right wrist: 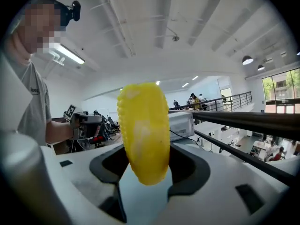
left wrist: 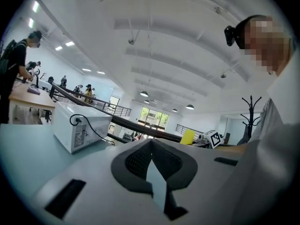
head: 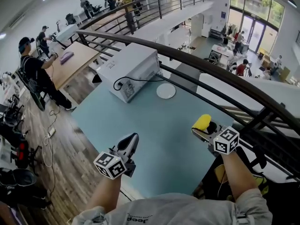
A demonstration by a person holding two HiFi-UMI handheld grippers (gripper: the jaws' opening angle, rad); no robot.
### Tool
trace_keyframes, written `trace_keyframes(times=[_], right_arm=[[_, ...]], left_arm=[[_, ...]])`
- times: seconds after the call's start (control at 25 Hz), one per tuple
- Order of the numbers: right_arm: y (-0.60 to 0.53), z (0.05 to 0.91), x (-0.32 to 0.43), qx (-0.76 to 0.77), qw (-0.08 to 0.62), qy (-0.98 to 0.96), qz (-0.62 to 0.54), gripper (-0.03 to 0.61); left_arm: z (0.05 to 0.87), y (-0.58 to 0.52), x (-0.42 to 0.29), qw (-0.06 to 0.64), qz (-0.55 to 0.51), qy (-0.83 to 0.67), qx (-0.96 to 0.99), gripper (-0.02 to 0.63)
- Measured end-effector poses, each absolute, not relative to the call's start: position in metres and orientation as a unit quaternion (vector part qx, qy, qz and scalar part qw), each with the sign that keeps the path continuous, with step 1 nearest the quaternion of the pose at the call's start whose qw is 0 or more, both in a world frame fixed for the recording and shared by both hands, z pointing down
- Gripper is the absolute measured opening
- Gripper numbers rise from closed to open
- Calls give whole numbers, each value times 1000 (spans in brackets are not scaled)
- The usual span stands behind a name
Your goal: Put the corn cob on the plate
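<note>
My right gripper (head: pixel 205 129) is shut on a yellow corn cob (head: pixel 202 121), held above the right side of the teal table (head: pixel 159 130). In the right gripper view the corn cob (right wrist: pixel 143 130) stands upright between the two pads (right wrist: pixel 185 165). A small white plate (head: pixel 166 91) lies farther back on the table, beside the microwave and well ahead of the cob. My left gripper (head: pixel 131 144) hovers over the table's near left part, jaws closed to a point with nothing in them. From the left gripper view (left wrist: pixel 151 145) the cob (left wrist: pixel 188 136) shows far off at right.
A white microwave (head: pixel 133 69) with a black cable stands at the table's back left. A dark metal railing (head: pixel 211 69) runs along the table's far and right sides, with a drop behind it. People work at desks at the far left (head: pixel 35 71).
</note>
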State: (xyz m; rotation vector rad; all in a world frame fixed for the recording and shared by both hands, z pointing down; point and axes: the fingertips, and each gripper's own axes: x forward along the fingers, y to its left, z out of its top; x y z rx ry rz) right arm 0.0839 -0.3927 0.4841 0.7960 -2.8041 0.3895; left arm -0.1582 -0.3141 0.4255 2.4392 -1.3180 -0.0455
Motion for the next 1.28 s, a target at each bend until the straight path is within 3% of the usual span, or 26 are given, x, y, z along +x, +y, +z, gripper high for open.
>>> trace_keyframes(times=[0.16, 0.52, 0.96, 1.28], right_arm=[[-464, 523, 39, 292, 155, -934, 137, 265], [-597, 613, -17, 299, 294, -895, 155, 264], [-723, 682, -52, 274, 402, -854, 182, 264], [-751, 717, -56, 249, 457, -835, 178, 264]], left_arm=[[460, -377, -178, 155, -9, -451, 879, 6], [539, -476, -180, 158, -6, -422, 893, 7], [583, -563, -183, 128, 7, -431, 893, 7], [599, -584, -174, 138, -3, -433, 891, 8]])
